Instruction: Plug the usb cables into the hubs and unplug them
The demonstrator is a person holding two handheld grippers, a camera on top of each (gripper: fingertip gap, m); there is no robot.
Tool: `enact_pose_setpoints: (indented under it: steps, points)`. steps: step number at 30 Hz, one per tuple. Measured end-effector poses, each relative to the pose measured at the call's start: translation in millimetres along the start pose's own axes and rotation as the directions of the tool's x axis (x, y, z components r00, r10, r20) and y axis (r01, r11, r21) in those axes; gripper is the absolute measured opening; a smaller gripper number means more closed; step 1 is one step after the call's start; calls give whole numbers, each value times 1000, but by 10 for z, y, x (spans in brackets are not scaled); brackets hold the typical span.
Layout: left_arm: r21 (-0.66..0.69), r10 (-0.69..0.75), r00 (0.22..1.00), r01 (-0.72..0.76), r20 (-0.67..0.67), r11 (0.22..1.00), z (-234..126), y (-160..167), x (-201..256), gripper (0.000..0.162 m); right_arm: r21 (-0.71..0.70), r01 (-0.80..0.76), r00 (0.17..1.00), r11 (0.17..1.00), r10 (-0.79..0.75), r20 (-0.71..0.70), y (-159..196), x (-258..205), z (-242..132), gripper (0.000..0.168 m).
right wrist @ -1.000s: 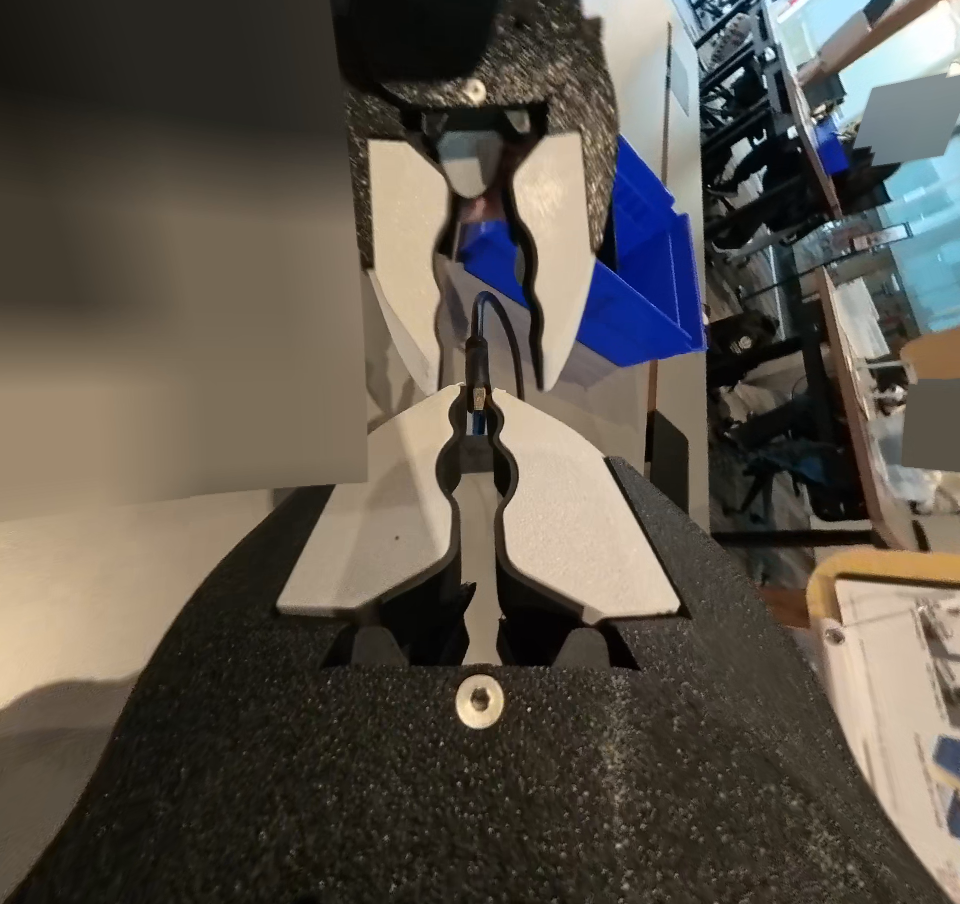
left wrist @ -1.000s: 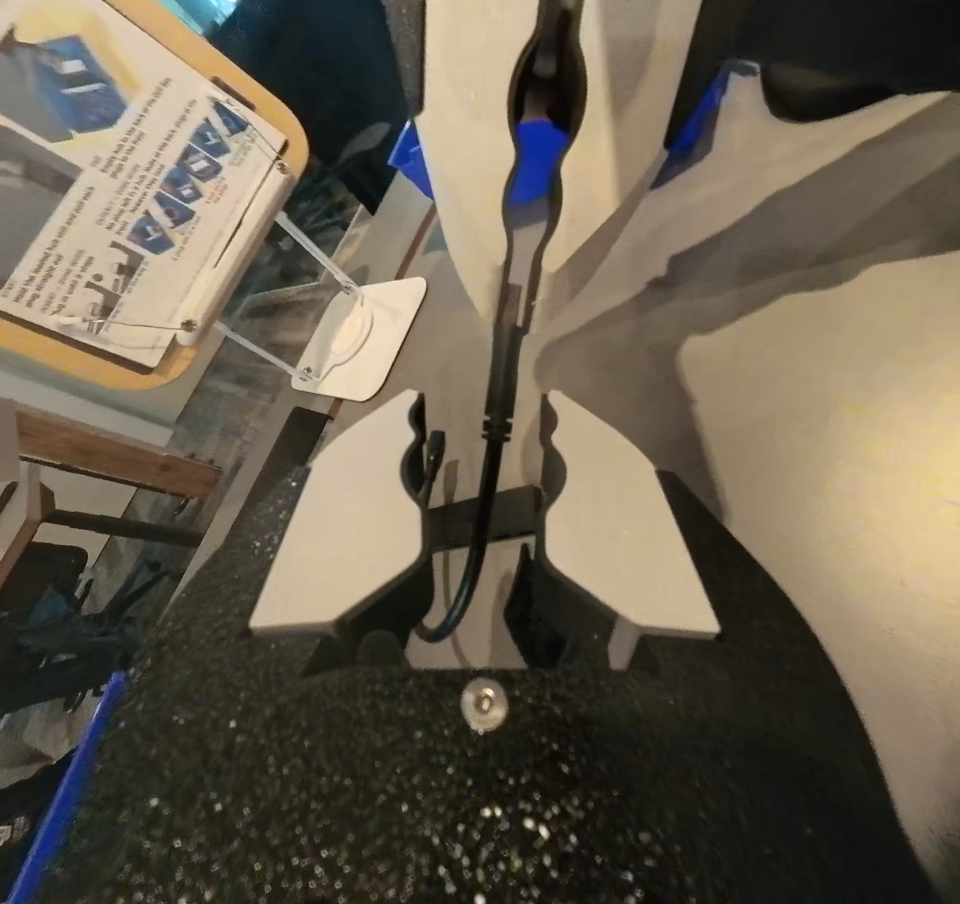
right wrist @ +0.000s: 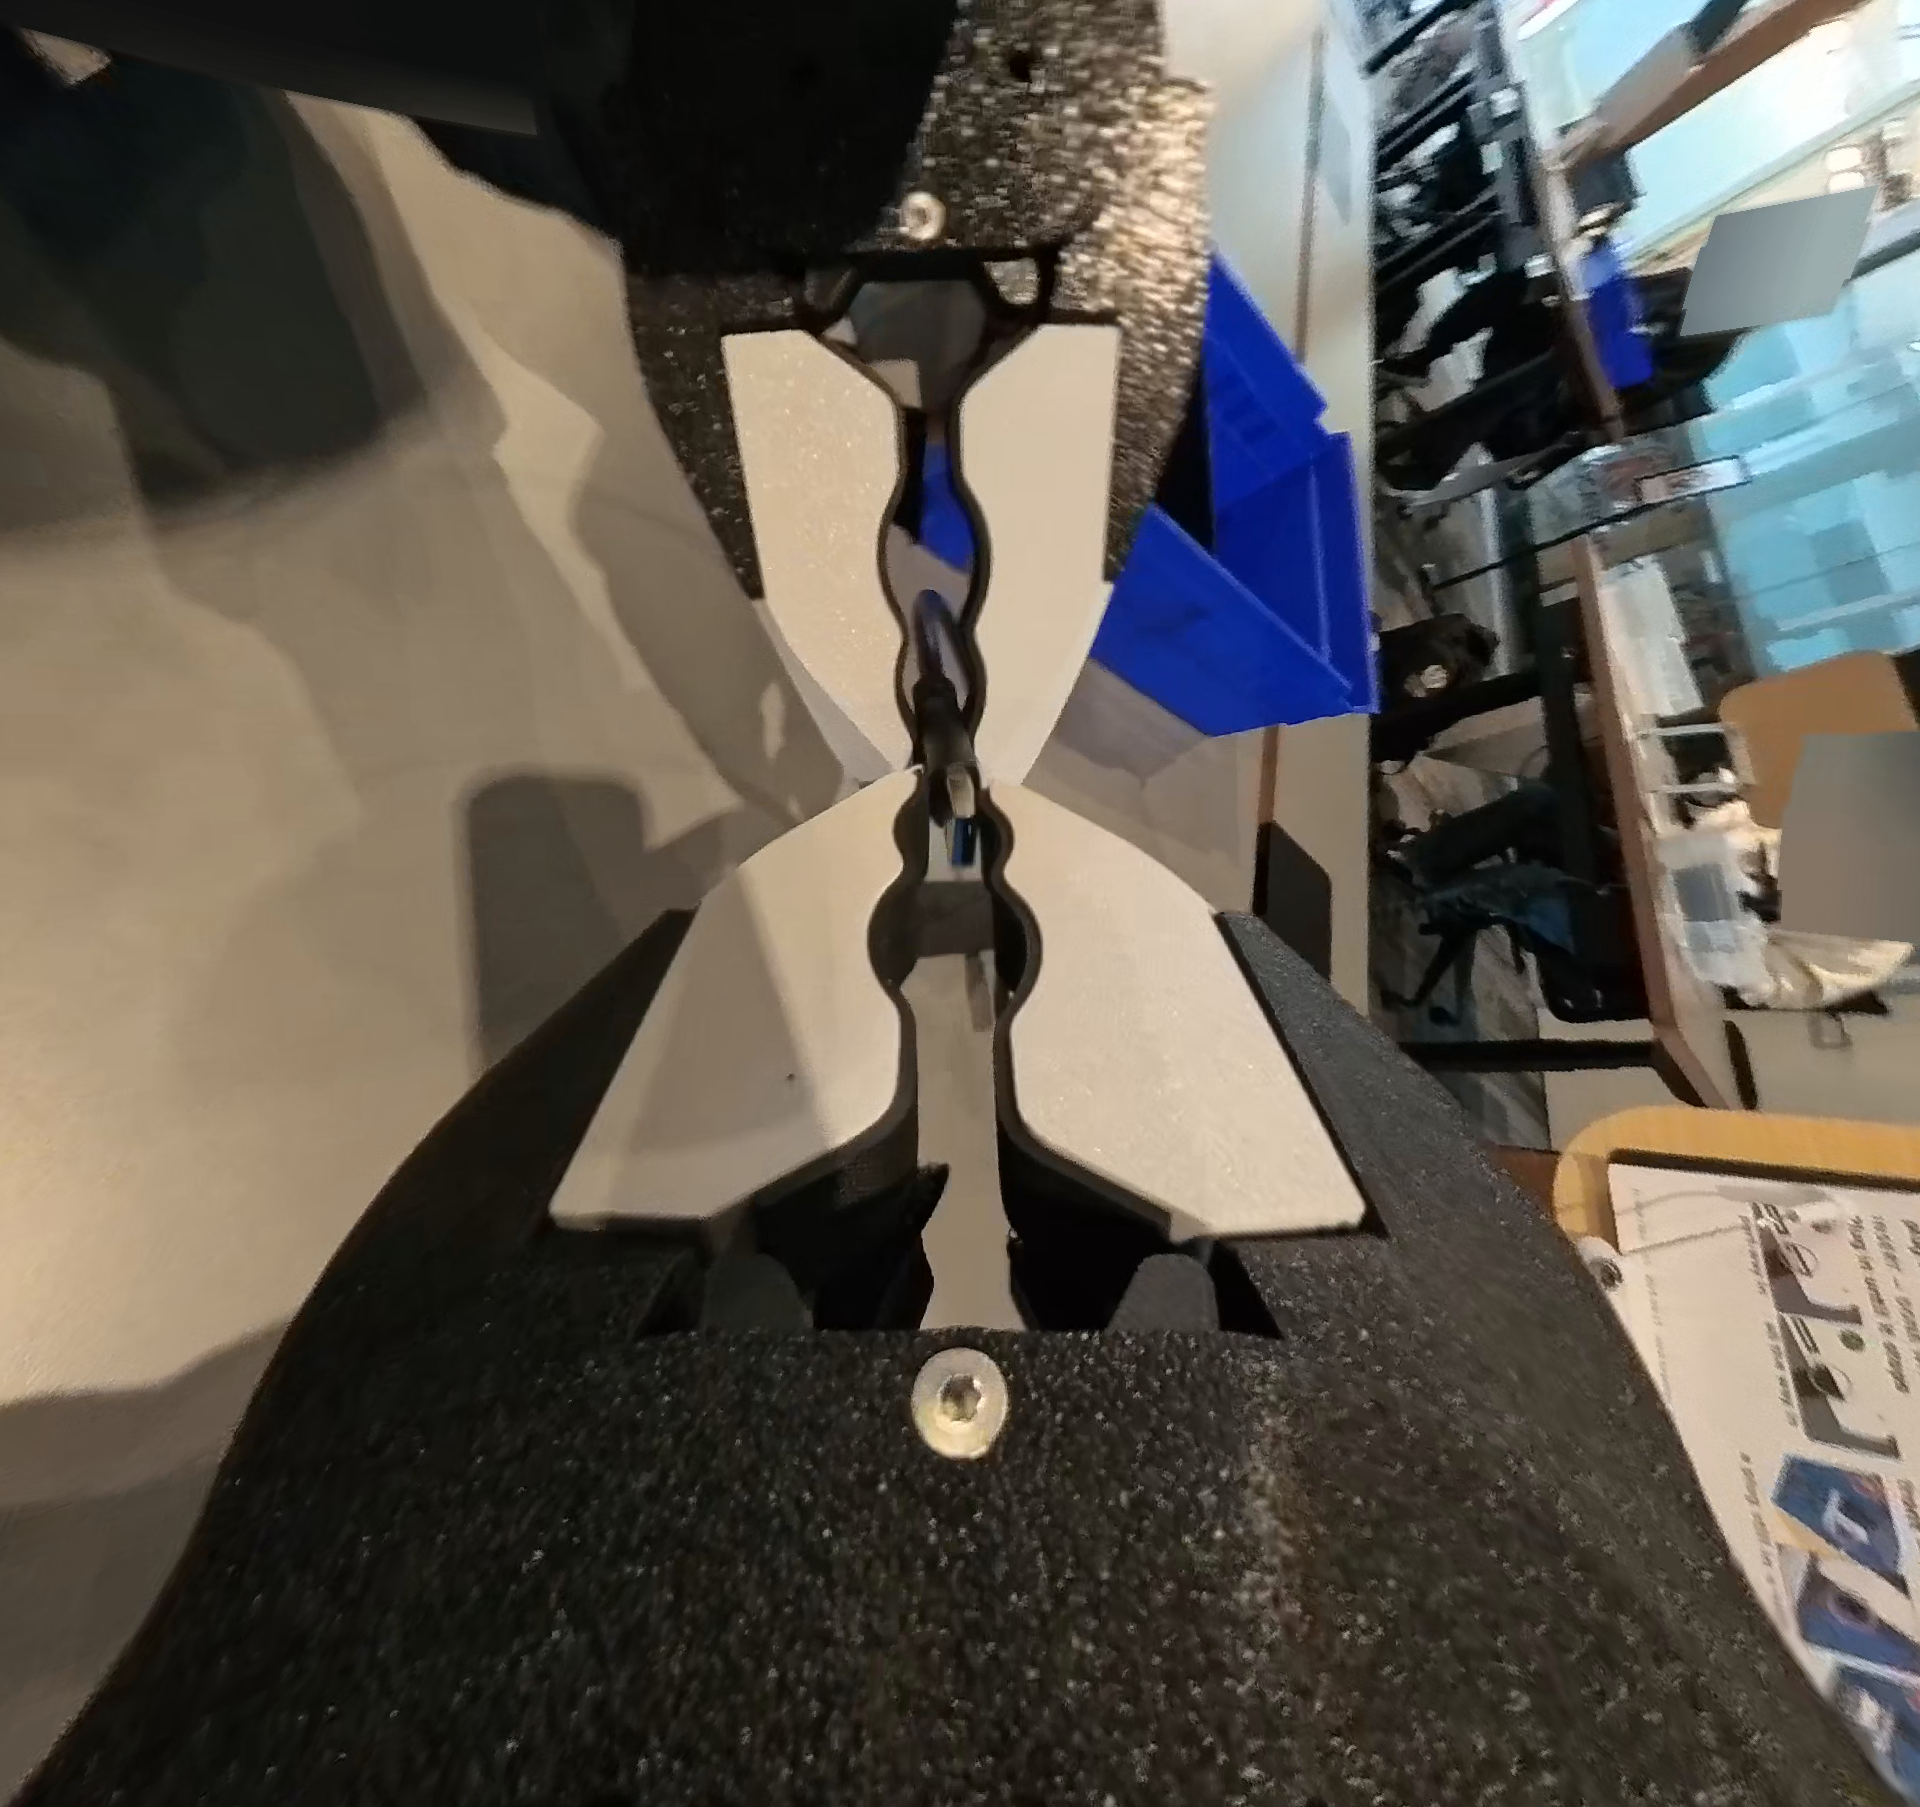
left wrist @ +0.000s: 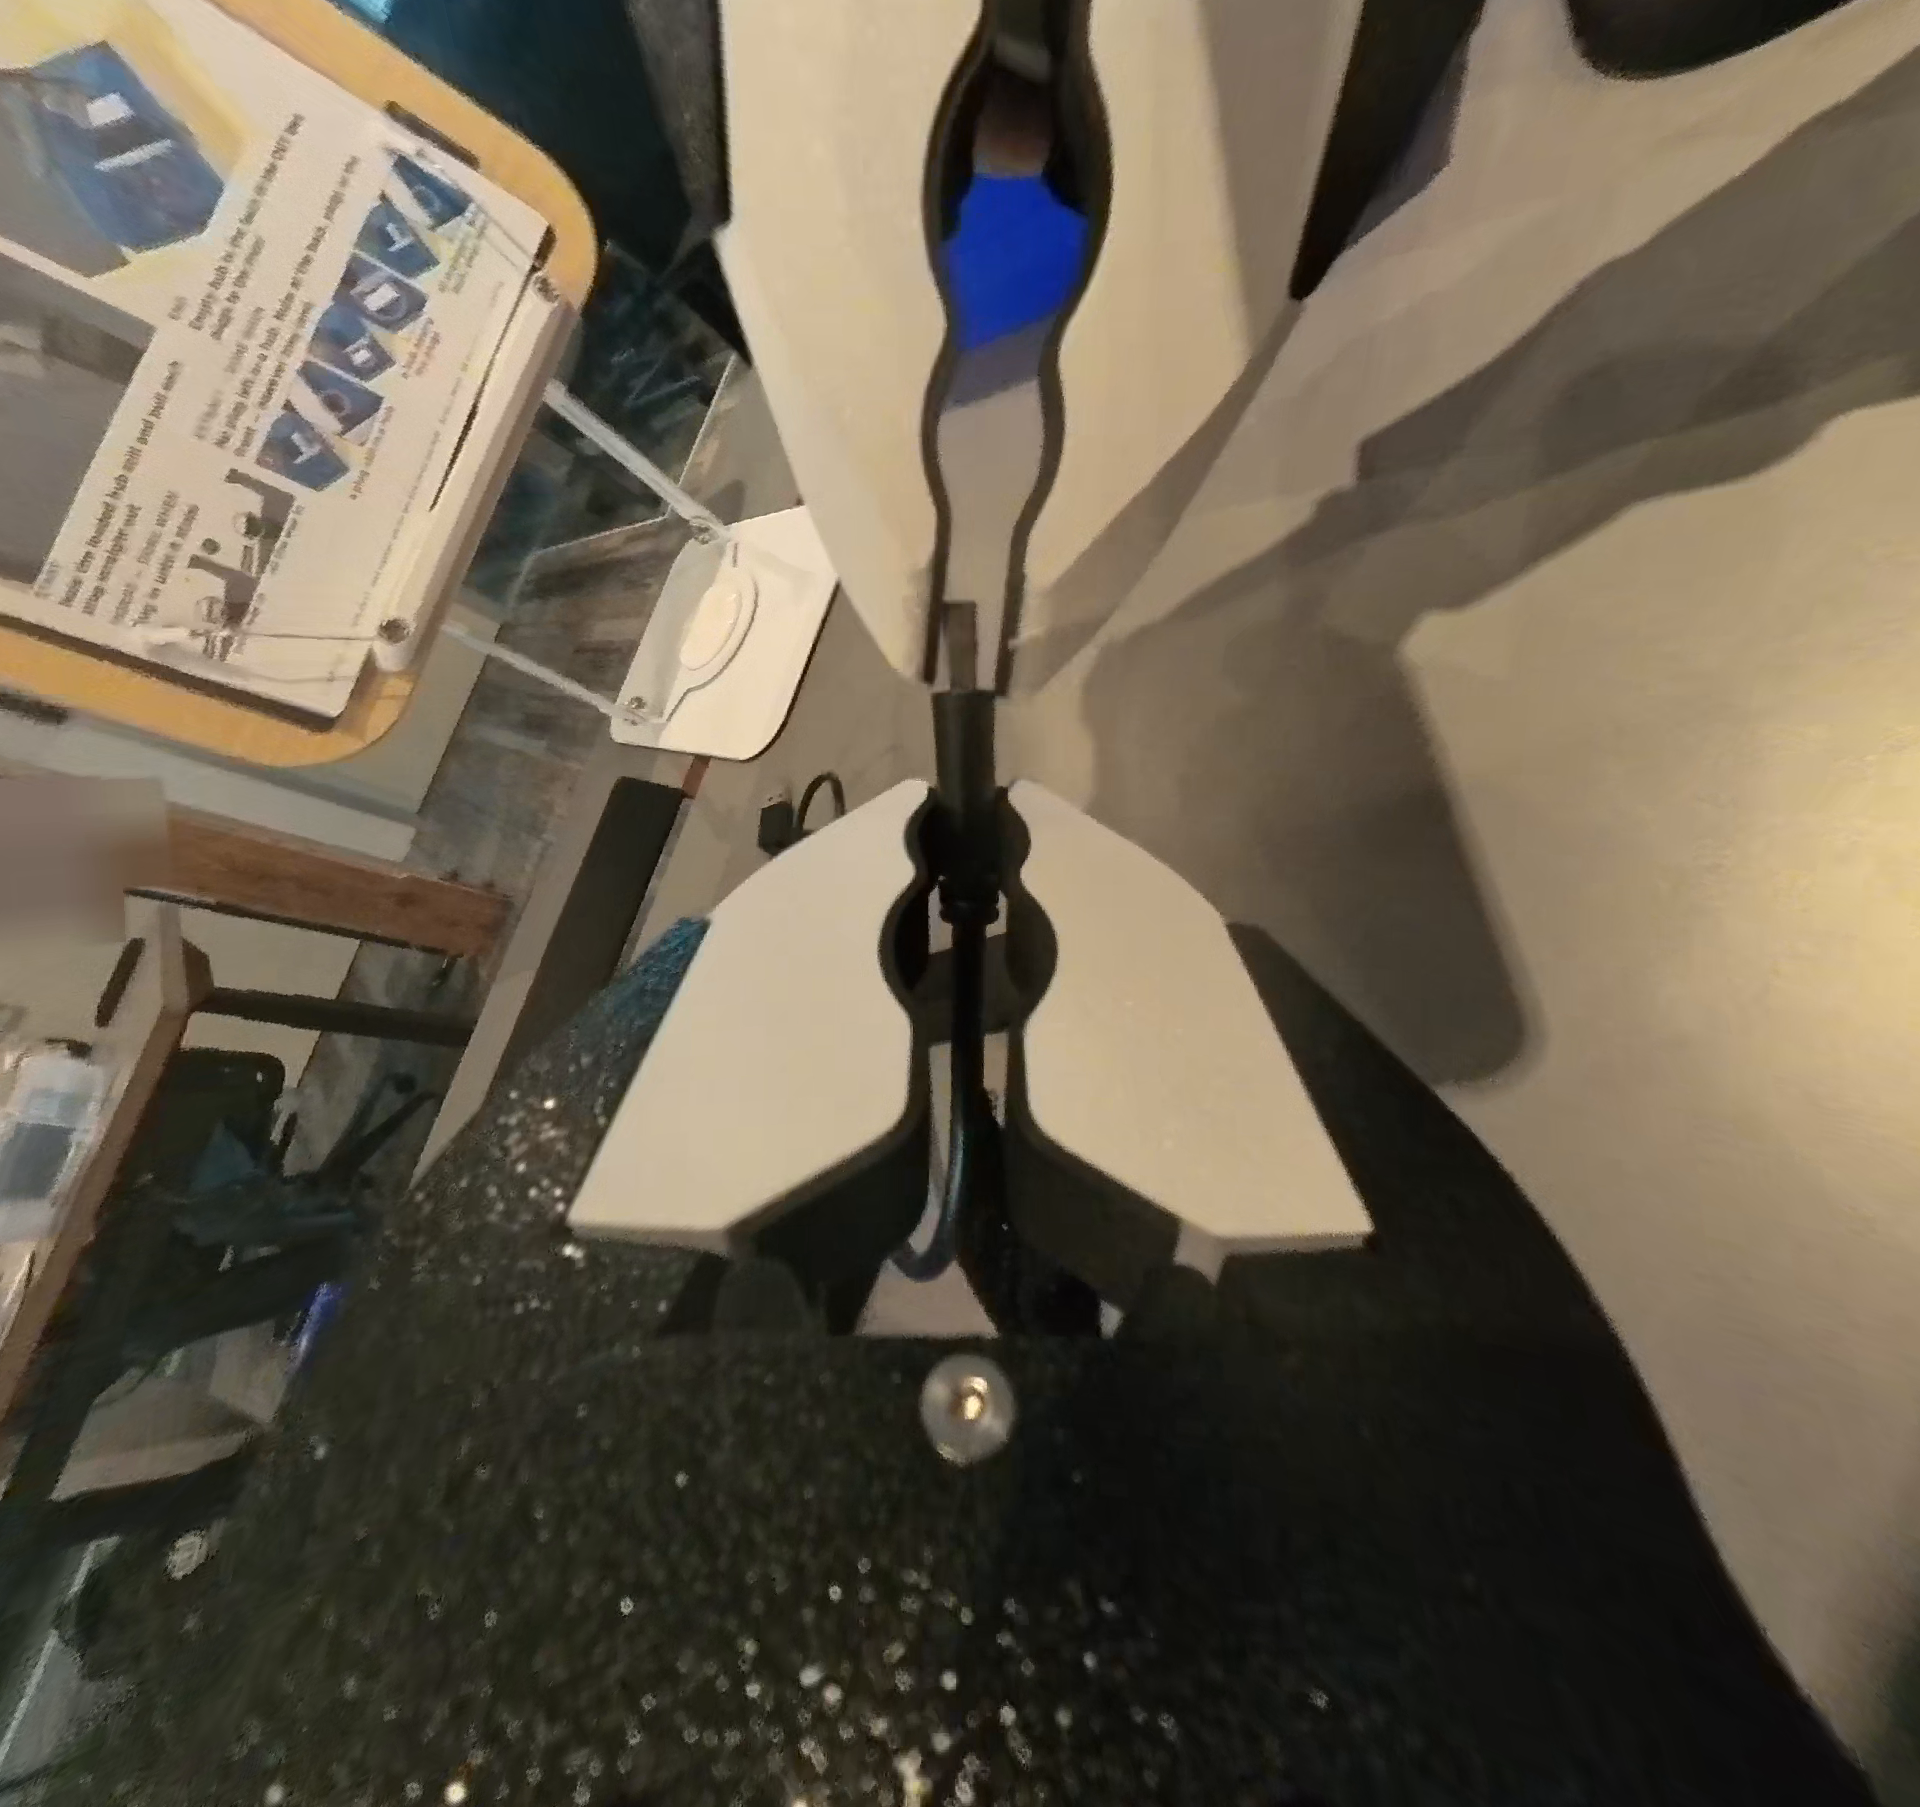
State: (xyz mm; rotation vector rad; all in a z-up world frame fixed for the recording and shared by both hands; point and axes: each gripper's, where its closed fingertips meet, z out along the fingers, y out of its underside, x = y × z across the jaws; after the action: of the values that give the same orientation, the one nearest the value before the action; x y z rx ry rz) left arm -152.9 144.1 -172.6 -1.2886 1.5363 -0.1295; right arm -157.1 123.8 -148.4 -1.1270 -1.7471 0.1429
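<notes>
The black USB cable [left wrist: 968, 947] runs up the middle of the left wrist view, its thick plug body [left wrist: 964, 744] standing in the small gap between the two grippers, which meet tip to tip. The left gripper [left wrist: 966, 801] has its white fingers [left wrist: 790, 1030] drawn together around the cable just behind the plug, so it is clamped on the cable, which trails back between the fingers toward the black gripper body. The metal end of the plug [left wrist: 961, 640] reaches into the tips of the right gripper [left wrist: 966, 677], which comes in from the far side, fingers nearly together with a narrow wavy slot between them.

In the right wrist view the same plug [right wrist: 954, 765] points toward the camera, its metal shell and blue insert [right wrist: 962, 838] lying between the tips of the right gripper [right wrist: 956, 801]. Those fingers [right wrist: 1122, 1030] stand close, yet whether they squeeze the plug or only frame it cannot be told. A dark block [right wrist: 951, 921] sits deeper between them; whether it is a hub is unclear. The left gripper [right wrist: 940, 718] faces it from the far side.

Both work over a pale table [left wrist: 1662, 926]. Blue bins [right wrist: 1247, 604] stand far right, and a wooden-framed instruction sheet [left wrist: 260, 355] leans at the left.
</notes>
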Motion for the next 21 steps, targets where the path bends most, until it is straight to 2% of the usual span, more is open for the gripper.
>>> enact_pose_setpoints:
  steps: [1,4,6,9,14,16,21]
  points:
    - [-17,-14,1000,15,23,1000,-16,42,-46,9,3,-17,999,1000,17,-27,10,48,-4,10]
    - [-63,-87,985,97,152,993,-111,254,-290,9,-27,-122,988,992,119,-97,162,220,-61,33]
    - [-25,-206,949,218,241,976,-216,347,-474,9,-12,-213,971,977,210,-118,267,309,-90,35]
    - [47,-343,889,346,303,937,-342,440,-634,9,-19,-379,918,925,374,-130,467,390,-5,39]
    - [81,-363,834,364,415,928,-438,563,-781,9,-119,-610,792,783,595,-137,830,257,540,48]
    - [114,-375,812,364,448,924,-457,582,-811,9,-183,-665,747,725,646,-156,1016,127,767,59]
    - [270,-407,751,307,520,912,-468,558,-824,9,-170,-744,668,647,712,-217,1221,-5,1019,65]
